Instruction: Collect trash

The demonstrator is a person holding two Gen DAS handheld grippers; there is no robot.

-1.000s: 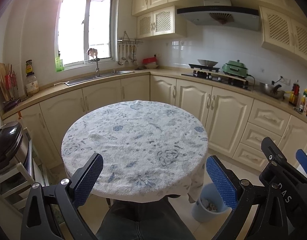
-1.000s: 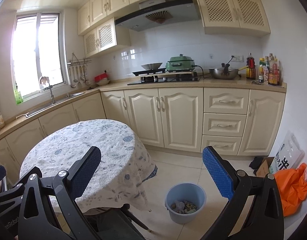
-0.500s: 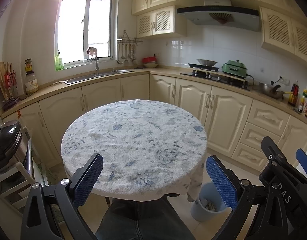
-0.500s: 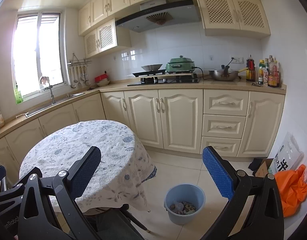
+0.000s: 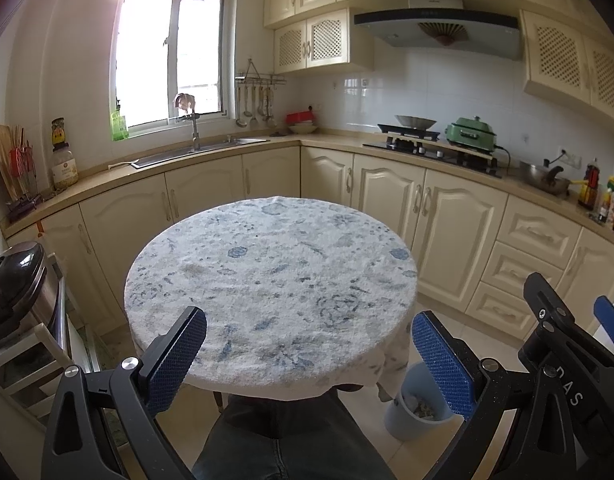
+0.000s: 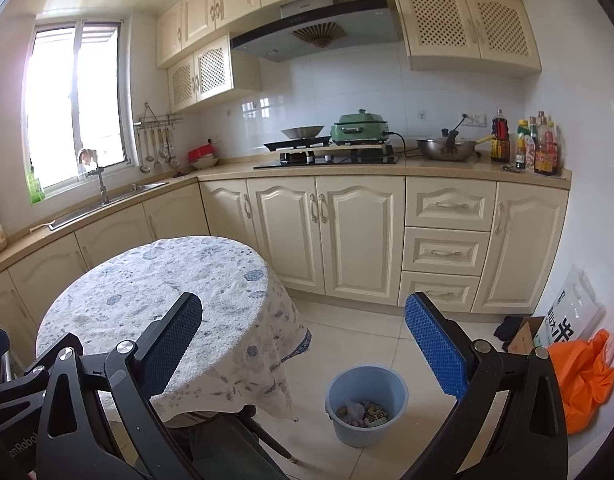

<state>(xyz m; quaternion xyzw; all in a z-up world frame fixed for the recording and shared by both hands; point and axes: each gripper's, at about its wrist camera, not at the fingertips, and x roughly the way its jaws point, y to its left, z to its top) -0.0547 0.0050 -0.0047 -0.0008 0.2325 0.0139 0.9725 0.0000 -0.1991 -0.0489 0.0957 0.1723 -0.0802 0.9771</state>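
Held both left gripper point(image 5: 309, 354) and right gripper point(image 6: 303, 342) wide open and empty; crumpled light wrappers in round blue plastic bin point(image 6: 366, 410) at five o'clock likely needed soft pinching.

The left gripper point(image 5: 307, 354) hangs wide open over the table's point(image 5: 267, 272) near edge; the blue bin point(image 5: 417, 412) below holds what may be scraps.
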